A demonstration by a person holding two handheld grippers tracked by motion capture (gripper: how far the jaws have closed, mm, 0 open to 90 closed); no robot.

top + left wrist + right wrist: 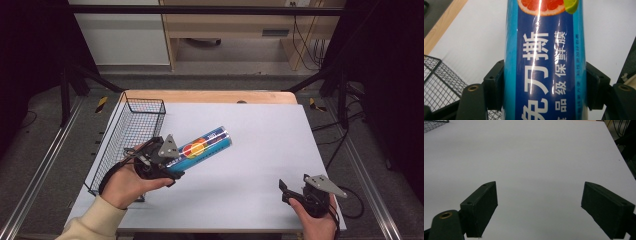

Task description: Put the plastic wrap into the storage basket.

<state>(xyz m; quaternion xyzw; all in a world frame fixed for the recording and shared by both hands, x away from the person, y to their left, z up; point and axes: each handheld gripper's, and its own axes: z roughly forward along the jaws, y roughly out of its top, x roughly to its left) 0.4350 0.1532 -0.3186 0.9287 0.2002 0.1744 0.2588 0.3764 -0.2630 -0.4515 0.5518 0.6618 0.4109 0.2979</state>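
Blue cling-film tube [204, 146], citrus print, held tilted above white table [250, 150], just right of wire basket [131, 135]. Left gripper [172, 162] clamps its lower end, jaws pressed on both sides. Right gripper [284, 192], well right of basket, jaws wide, nothing between.

table [260, 150]: white sheet over wood | on it: wire basket [131, 131]

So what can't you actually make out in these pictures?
- Tube: both ends cut off by the left gripper view's edges.
- Tube's near end, high view: hidden behind the left hand-held gripper.
- Basket: its floor is too finely meshed in the high view to tell if anything lies inside.
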